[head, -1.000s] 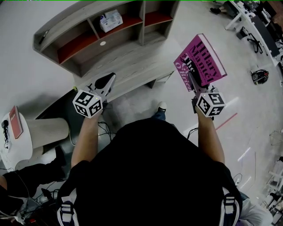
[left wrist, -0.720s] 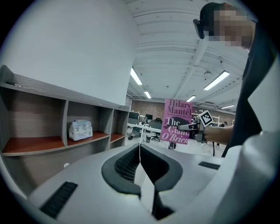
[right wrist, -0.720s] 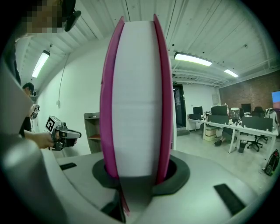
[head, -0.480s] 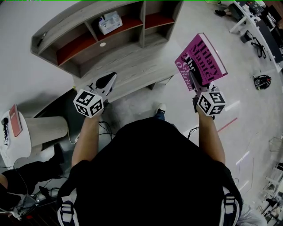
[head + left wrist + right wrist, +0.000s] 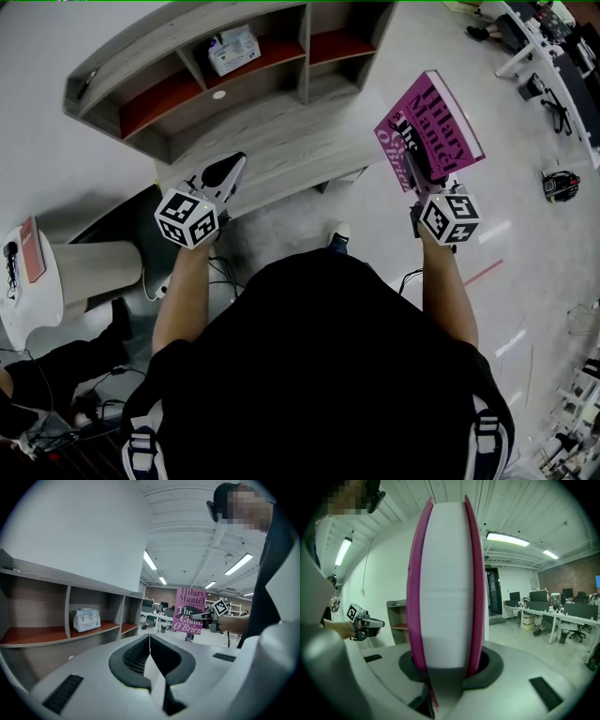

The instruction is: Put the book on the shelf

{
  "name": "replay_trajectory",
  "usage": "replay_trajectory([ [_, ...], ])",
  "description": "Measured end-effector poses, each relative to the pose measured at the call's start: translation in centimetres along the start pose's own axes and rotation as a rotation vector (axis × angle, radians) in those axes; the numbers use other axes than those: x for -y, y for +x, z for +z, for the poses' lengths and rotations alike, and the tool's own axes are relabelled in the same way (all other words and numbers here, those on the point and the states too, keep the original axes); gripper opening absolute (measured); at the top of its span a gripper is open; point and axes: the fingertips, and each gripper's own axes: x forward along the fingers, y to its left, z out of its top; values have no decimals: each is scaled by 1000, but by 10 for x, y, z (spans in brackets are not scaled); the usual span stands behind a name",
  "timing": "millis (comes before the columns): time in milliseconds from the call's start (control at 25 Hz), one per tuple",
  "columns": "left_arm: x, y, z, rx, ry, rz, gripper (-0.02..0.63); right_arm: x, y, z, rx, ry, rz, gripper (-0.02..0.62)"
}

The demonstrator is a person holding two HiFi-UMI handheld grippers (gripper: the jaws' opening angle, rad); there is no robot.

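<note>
Two grippers: left gripper (image 5: pixel 230 169) and right gripper (image 5: pixel 412 161) are held well apart by a person (image 5: pixel 319 366) in a black top. Each carries a marker cube (image 5: pixel 186 217) at its rear.
Left gripper: jaws together, only a thin seam between the dark ribbed pads (image 5: pixel 136 657), nothing in them.
Right gripper: jaws clamped on the lower edge of the book (image 5: pixel 433 127), which stands up out of them.
Book: above the right gripper, off to the left gripper's right, not on the shelf. It has a glossy magenta cover with black and white lettering, and a thick block of pale pages between two thin boards.
Hidden on the book: its bottom edge is sunk between the right jaws. The right gripper view shows only the page edge, no title. In the left gripper view the right gripper covers part of the title.
Shelf (image 5: pixel 262 122): ahead of and below the left gripper, to the right gripper's left. It has grey wood-grain boards, reddish-brown compartment floors and square cells.
Cut off: the shelf's far end runs out at the head view's top edge.
Packet (image 5: pixel 233 47): white, soft-looking, in a compartment ahead of the left gripper; print too small to read.
Hard to make out: a small black thing (image 5: pixel 555 185) on the pale floor (image 5: pixel 525 253) to the right of the right gripper. A flat red thing (image 5: pixel 32 248) lies on a round white table (image 5: pixel 28 309) behind and left of the left gripper.
</note>
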Motion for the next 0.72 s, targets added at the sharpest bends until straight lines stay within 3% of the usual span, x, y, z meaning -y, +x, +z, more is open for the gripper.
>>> replay_trajectory([
  [720,-13,61,1,-27,-26,7,20,60,35,10,-4,-1,-6,143],
])
